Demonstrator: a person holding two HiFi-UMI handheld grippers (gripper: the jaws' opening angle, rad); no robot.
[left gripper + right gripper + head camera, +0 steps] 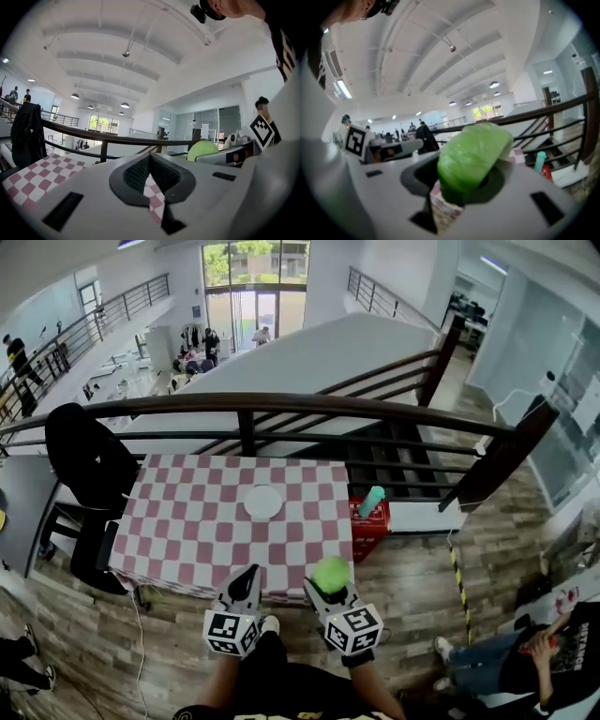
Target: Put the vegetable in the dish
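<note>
A green leafy vegetable (330, 574) sits between the jaws of my right gripper (328, 583), which is shut on it just off the near edge of the table; in the right gripper view the vegetable (471, 159) fills the jaws. My left gripper (248, 581) hangs beside it at the same edge, shut with nothing in it; its closed pads (140, 174) show only tablecloth behind them. A white round dish (262, 502) lies on the red-and-white checked table (187, 521), toward the far side, well ahead of both grippers.
A dark railing (281, 407) runs behind the table, with a stairwell beyond. A black chair with a jacket (89, 465) stands at the table's left. A red crate with a teal bottle (373, 502) sits at the right. A seated person (525, 652) is at lower right.
</note>
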